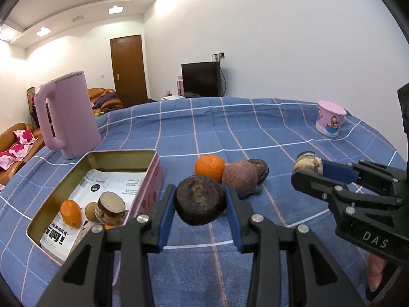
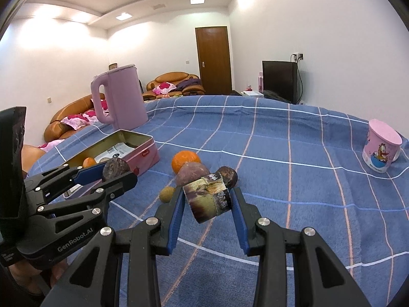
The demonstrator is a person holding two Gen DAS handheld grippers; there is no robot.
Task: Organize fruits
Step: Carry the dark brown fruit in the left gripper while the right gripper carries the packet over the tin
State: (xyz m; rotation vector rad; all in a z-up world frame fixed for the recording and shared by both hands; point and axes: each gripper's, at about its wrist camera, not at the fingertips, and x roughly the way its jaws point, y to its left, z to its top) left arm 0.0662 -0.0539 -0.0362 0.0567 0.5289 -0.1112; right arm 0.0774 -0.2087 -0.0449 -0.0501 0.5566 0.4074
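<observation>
Blue checked cloth carries the open tin, my landmark: left gripper clamps a dark fruit right of it, right gripper clamps a mottled piece farther right, both presumably bound for the tin.

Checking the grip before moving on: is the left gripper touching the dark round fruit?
Touching. In the left wrist view both blue pads of the left gripper press the dark round fruit's sides.

Pink electric kettle upright at far left on the blue checked cloth; pink cartoon cup at far right. Beyond: black television, brown door, orange sofa with pink cushions.
</observation>
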